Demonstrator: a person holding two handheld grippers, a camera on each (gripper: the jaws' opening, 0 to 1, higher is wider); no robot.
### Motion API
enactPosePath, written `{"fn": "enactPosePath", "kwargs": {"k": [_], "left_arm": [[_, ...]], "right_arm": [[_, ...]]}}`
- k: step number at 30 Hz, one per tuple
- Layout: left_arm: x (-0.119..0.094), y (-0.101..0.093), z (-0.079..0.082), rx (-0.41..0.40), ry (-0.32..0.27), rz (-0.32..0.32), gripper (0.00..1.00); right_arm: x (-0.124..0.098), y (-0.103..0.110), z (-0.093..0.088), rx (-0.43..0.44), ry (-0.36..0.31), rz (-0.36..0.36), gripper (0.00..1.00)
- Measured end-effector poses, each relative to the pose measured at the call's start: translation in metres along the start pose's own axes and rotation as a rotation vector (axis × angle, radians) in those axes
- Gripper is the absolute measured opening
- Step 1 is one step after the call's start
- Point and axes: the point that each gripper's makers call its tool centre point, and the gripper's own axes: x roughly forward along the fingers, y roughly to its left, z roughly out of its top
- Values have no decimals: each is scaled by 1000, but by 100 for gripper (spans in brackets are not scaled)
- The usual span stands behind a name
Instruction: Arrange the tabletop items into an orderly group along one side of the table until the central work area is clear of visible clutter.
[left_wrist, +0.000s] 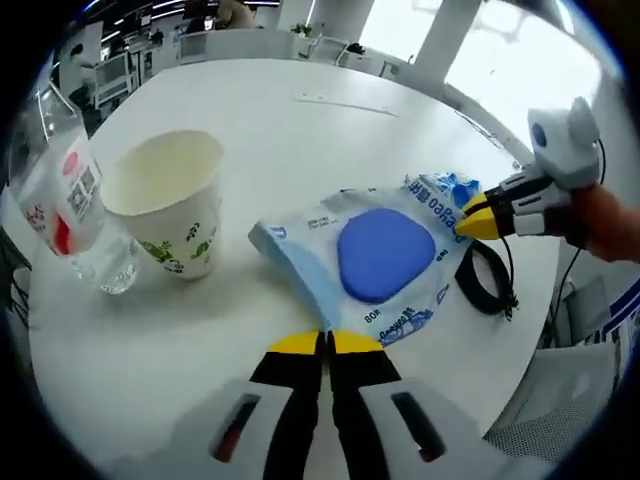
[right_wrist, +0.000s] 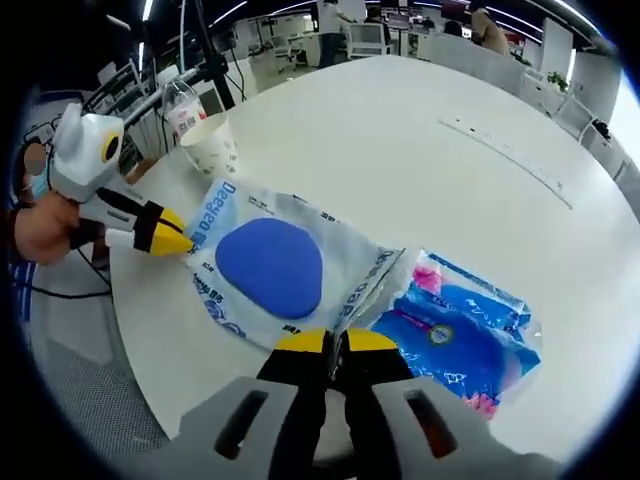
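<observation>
A pale blue wipes pack (left_wrist: 385, 255) with a dark blue oval lid lies on the white table (left_wrist: 300, 130). My left gripper (left_wrist: 325, 343) is shut on its near edge; in the right gripper view that gripper (right_wrist: 178, 240) meets the pack (right_wrist: 268, 268) from the left. My right gripper (right_wrist: 335, 342) is shut on the opposite edge and comes in from the right in the left gripper view (left_wrist: 470, 224). A paper cup (left_wrist: 170, 200) and a clear plastic bottle (left_wrist: 65, 200) stand to the left. A bright blue packet (right_wrist: 470, 335) lies beside the pack.
A black cable loop (left_wrist: 485, 280) lies near the table's edge by the pack. The cup (right_wrist: 212, 145) and bottle (right_wrist: 180, 105) stand close to the table's rim. A broad white stretch of table (right_wrist: 420, 170) runs beyond the pack. Office desks and chairs stand behind.
</observation>
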Motion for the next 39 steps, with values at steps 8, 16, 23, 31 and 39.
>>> {"fn": "enactPosePath", "kwargs": {"k": [8, 16, 23, 31, 39], "left_arm": [[5, 6, 9, -41, -32, 2, 0], [7, 13, 16, -82, -66, -1, 0], [4, 16, 17, -76, -70, -26, 0], [-1, 24, 13, -90, -59, -27, 4], [-9, 30, 8, -101, -81, -29, 8]], "right_arm": [[1, 2, -1, 11, 8, 0, 1], [2, 4, 0, 61, 1, -13, 1], [3, 4, 0, 82, 3, -18, 1], [3, 6, 2, 106, -14, -28, 4], [1, 8, -4, 117, -19, -25, 6]]}}
